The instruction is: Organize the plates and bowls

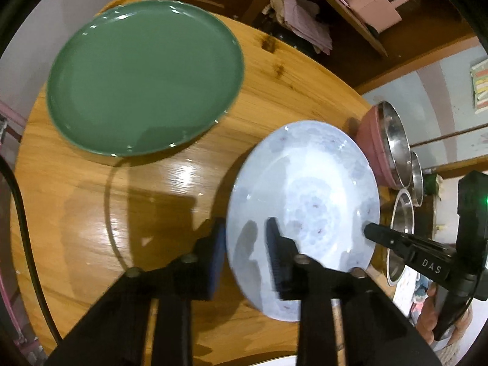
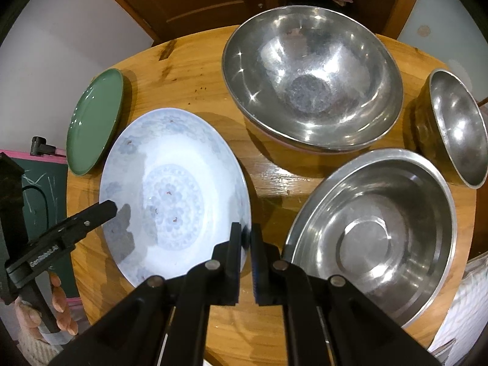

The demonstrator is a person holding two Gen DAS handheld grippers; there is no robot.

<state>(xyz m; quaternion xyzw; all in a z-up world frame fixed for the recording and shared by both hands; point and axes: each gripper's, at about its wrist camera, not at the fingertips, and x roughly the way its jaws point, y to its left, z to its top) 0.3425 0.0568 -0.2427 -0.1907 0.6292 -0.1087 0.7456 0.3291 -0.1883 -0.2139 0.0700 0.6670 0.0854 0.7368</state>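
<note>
The floral china plate (image 2: pixel 170 195) looks glazed, slippery and breakable; right tongs (image 2: pixel 244 238) pinch its rim, left tongs (image 1: pixel 244 253) straddle it, spread.

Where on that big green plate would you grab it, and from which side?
Grip the green plate by its thin raised rim, one of the fingers above and one below. It lies flat on the wooden table, so only the edge offers purchase. I'd come in low from the near side, where bare table leaves room.
</note>
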